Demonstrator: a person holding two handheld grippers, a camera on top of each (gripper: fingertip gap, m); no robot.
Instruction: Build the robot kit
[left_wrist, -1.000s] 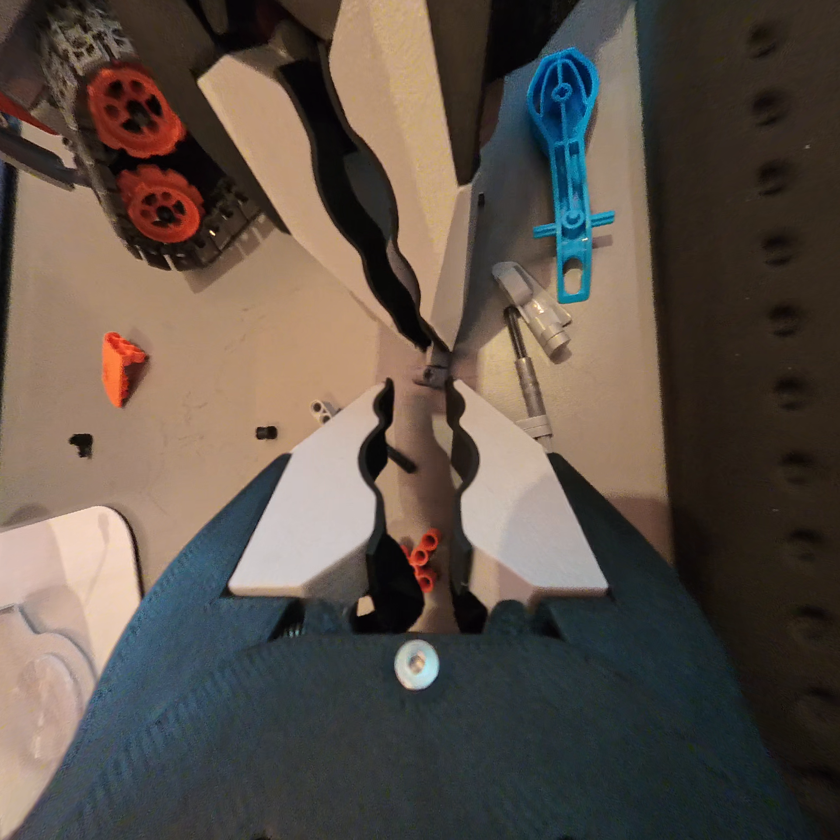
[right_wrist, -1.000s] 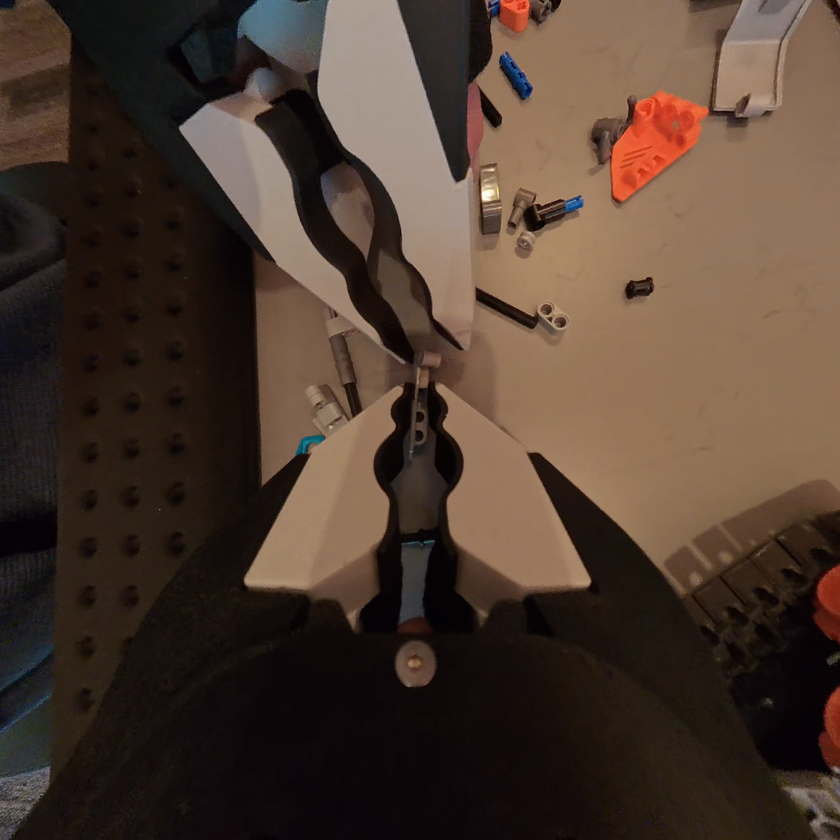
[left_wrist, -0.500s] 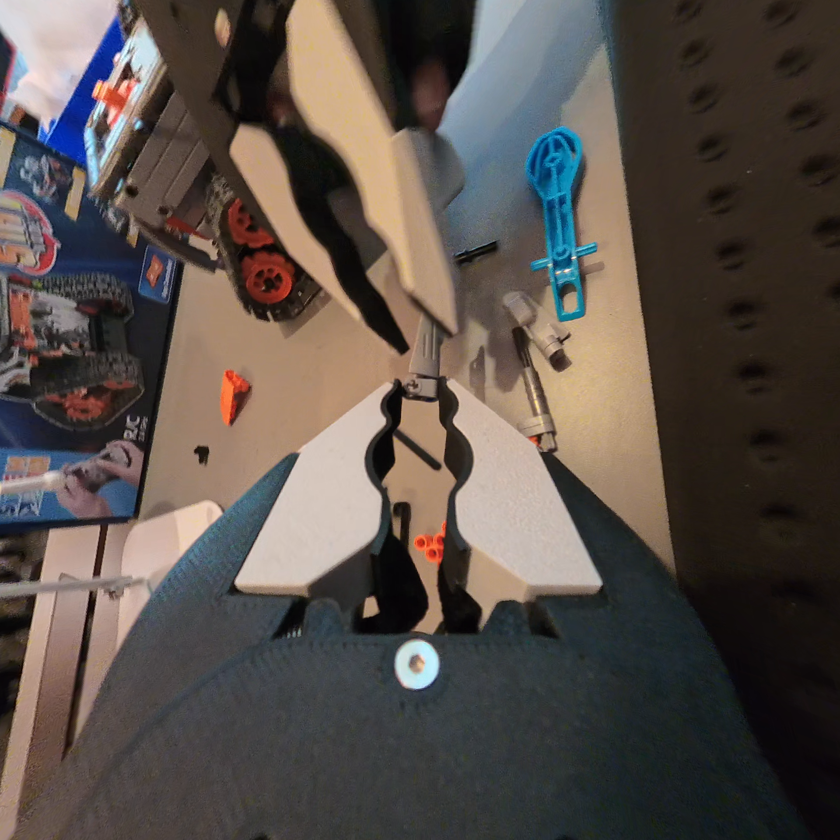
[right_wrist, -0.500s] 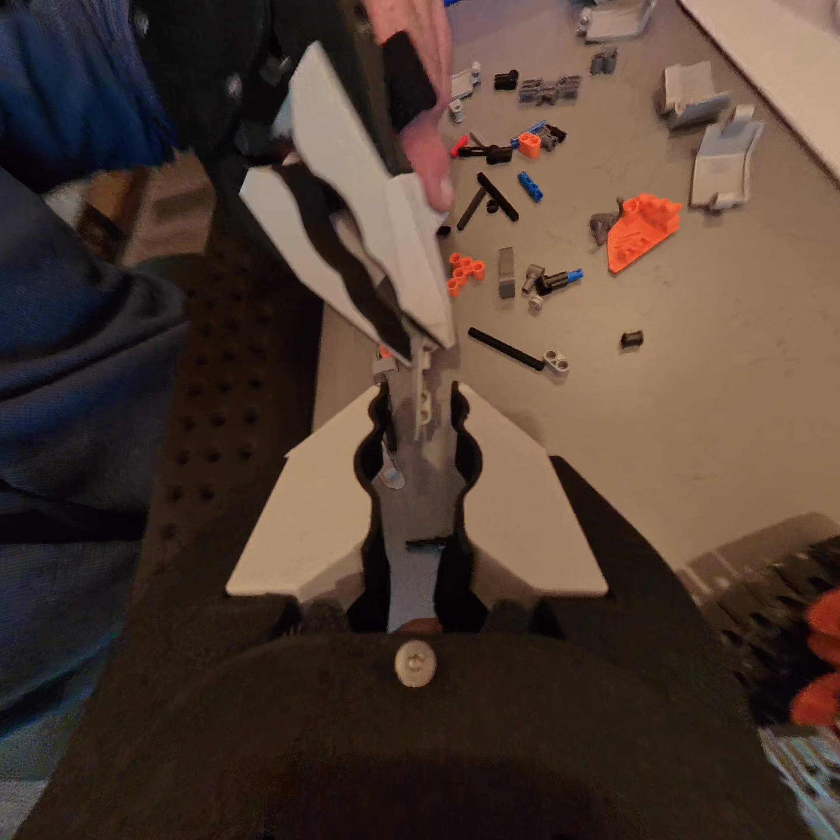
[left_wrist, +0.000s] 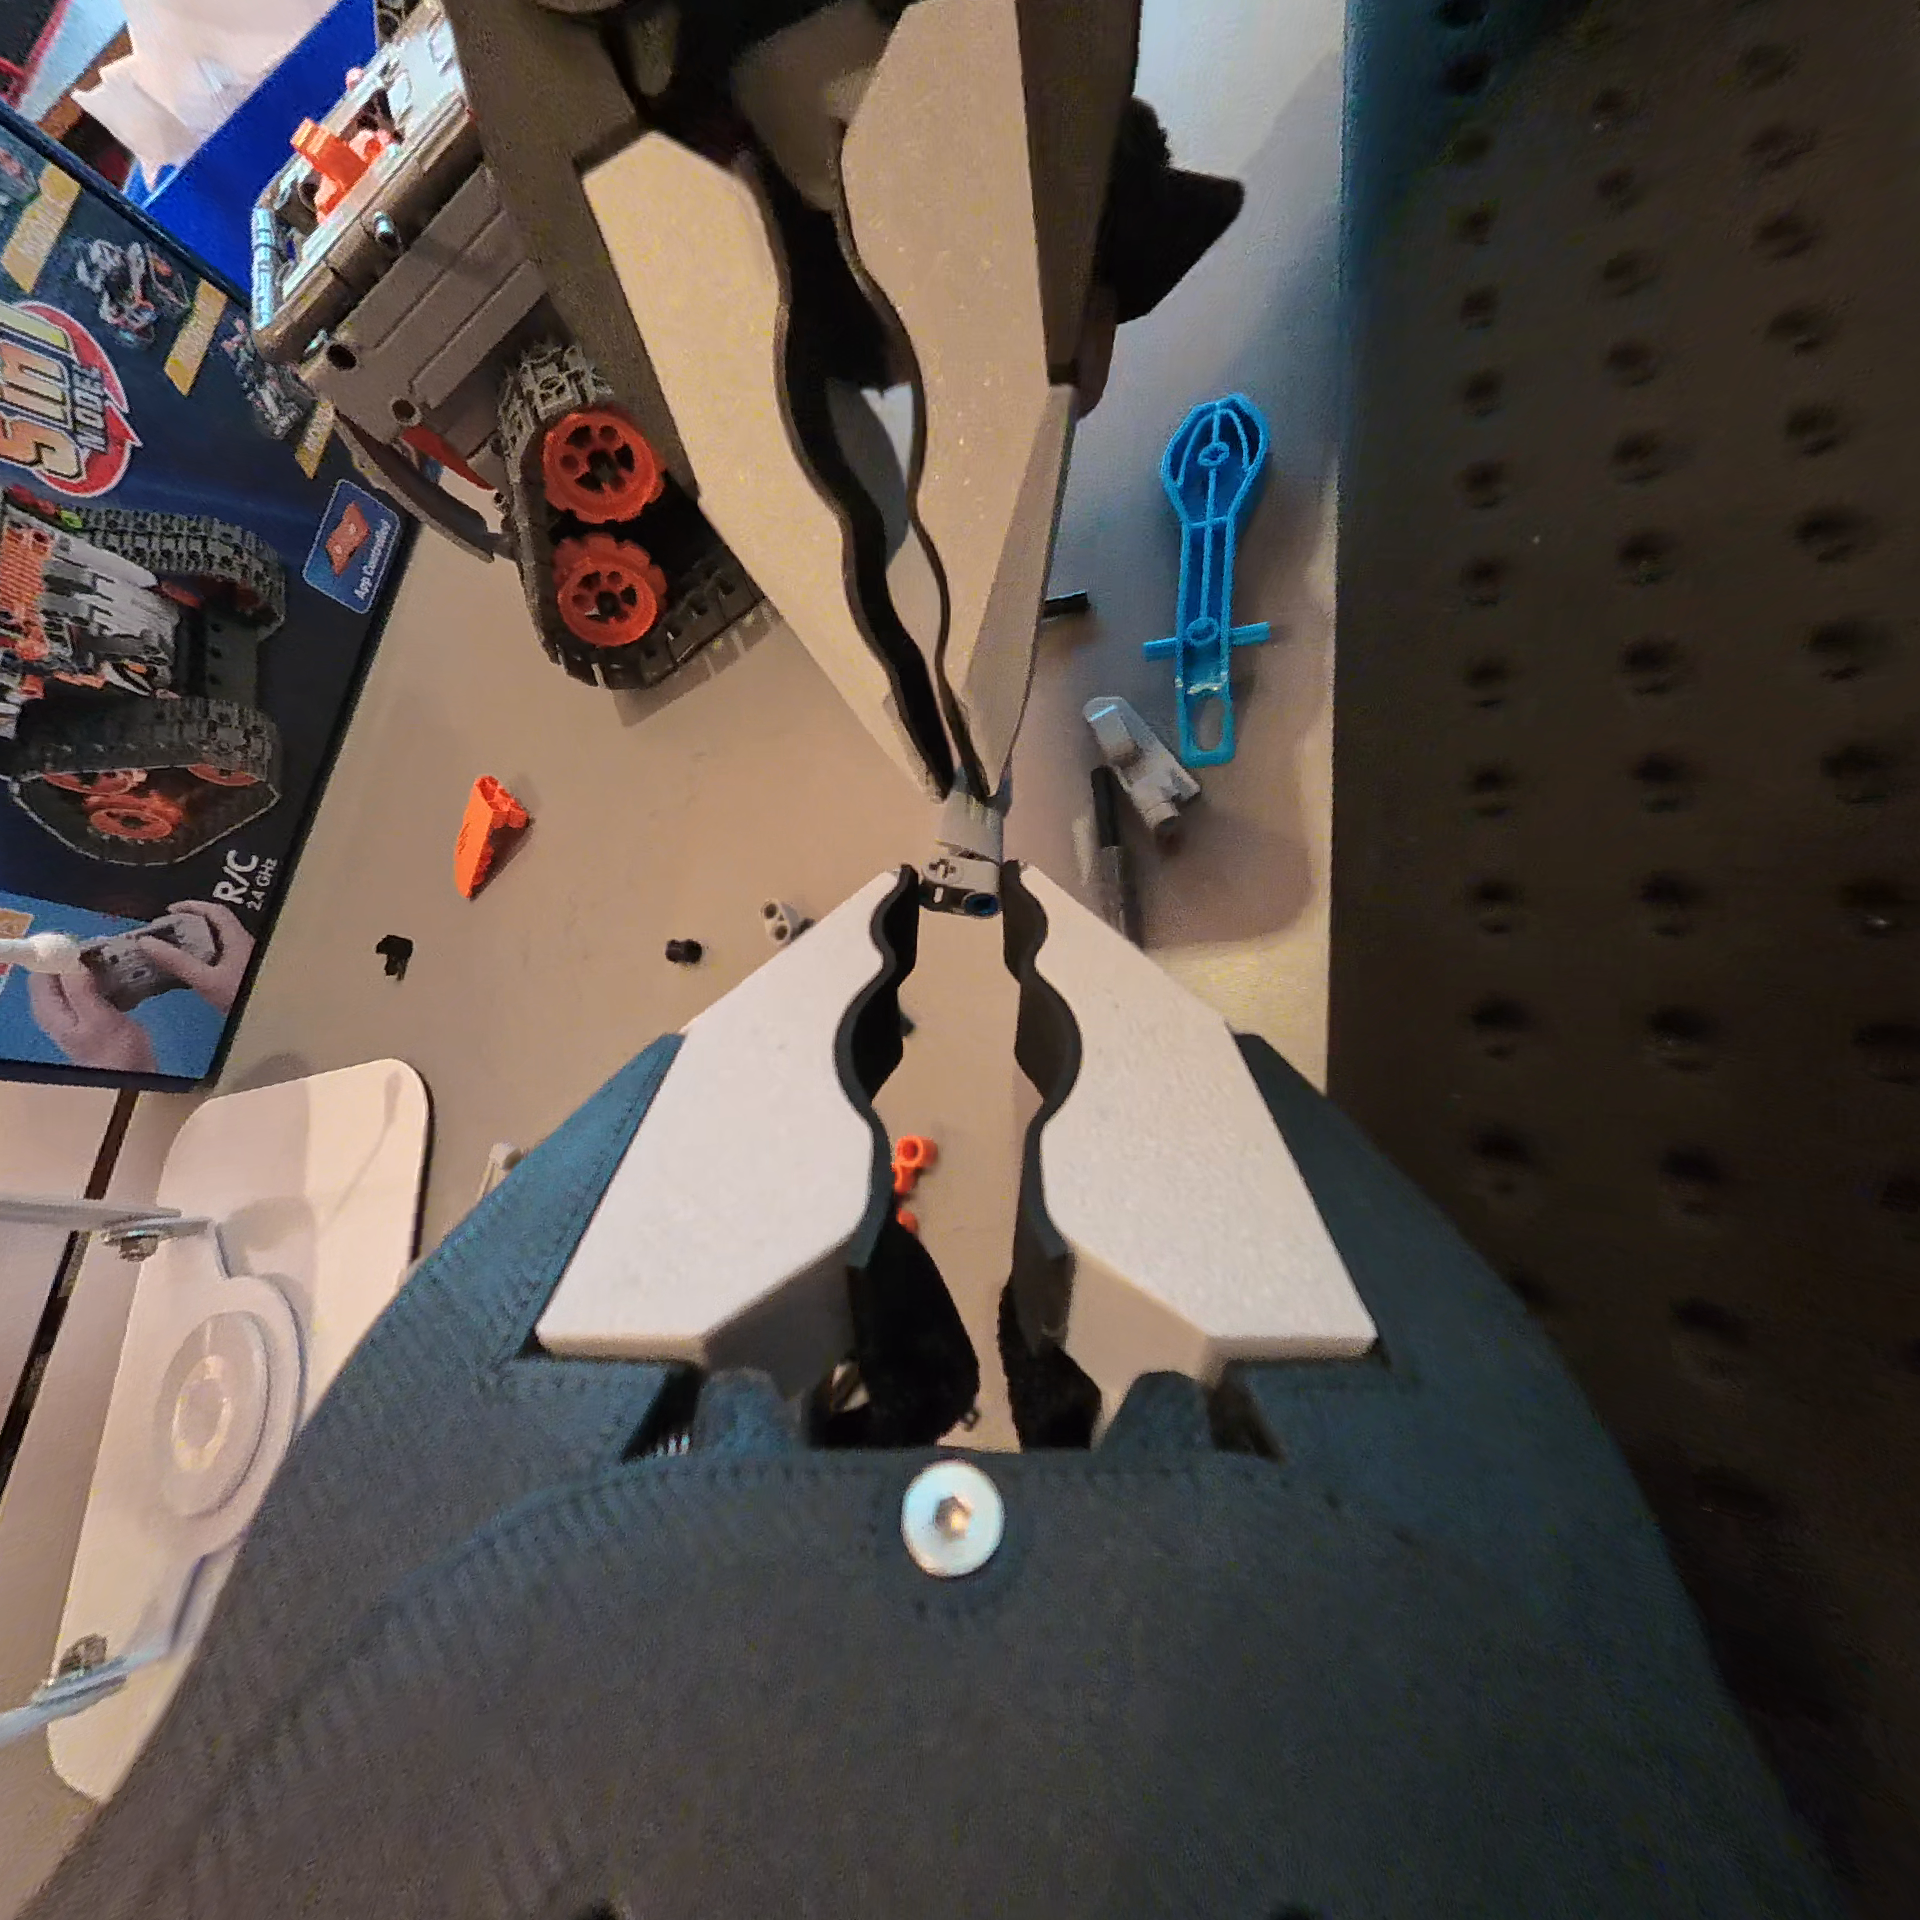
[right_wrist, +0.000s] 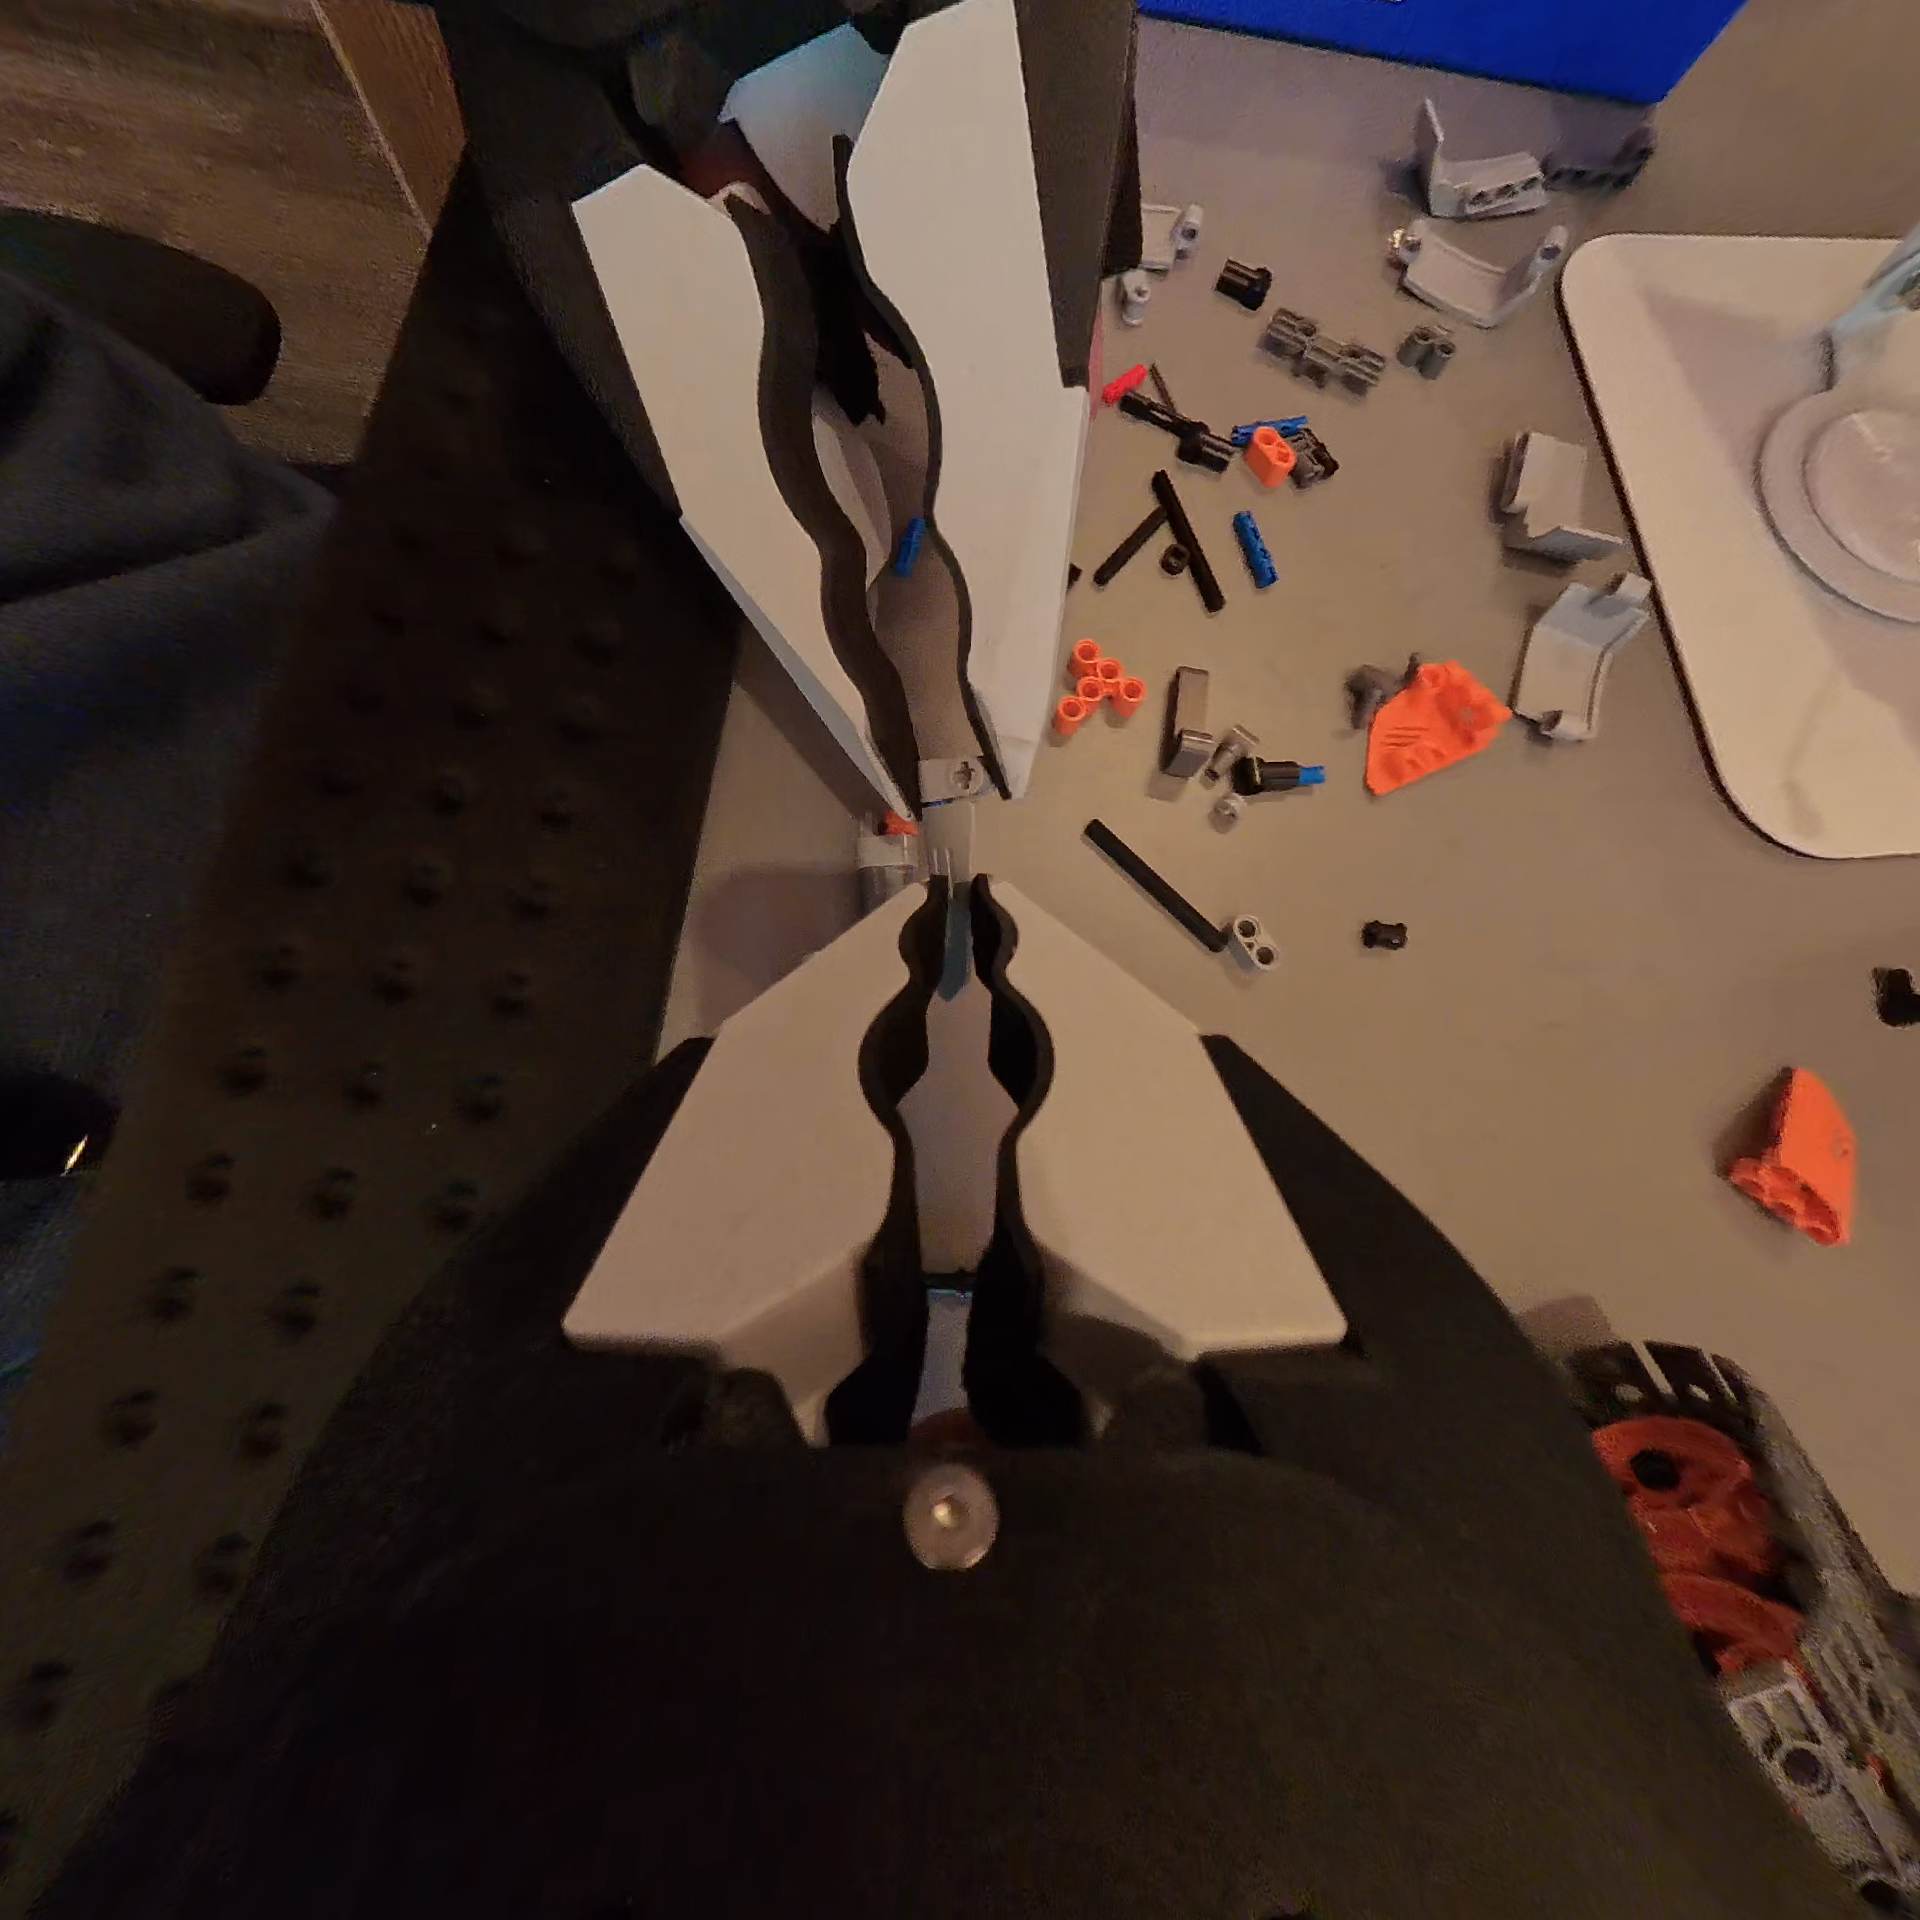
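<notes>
My left gripper (left_wrist: 958, 891) is shut on a small grey connector with a blue pin (left_wrist: 961, 883), held at its fingertips above the table. My right gripper (right_wrist: 952, 896) is shut on a thin grey beam (right_wrist: 950, 940) that sticks out toward the connector. The two grippers meet tip to tip, and the beam (left_wrist: 971, 821) touches the connector (right_wrist: 954, 774). In the left wrist view the right gripper (left_wrist: 971, 784) comes down from the top. In the right wrist view the left gripper (right_wrist: 951, 784) comes from the top.
A tracked model with orange wheels (left_wrist: 597, 540) and its printed box (left_wrist: 135, 623) lie at the left. A blue tool (left_wrist: 1210, 582), orange pieces (right_wrist: 1429, 727), black axles (right_wrist: 1153, 883) and several small parts are scattered on the grey table. A white tray (right_wrist: 1662, 623) and a dark studded mat (left_wrist: 1621, 727) border it. My two grippers' fingertips are within a few centimetres of each other.
Both grippers have lifted away from the table while staying tip to tip. The right jaws stood wider half a second ago and are closed on the beam again.
</notes>
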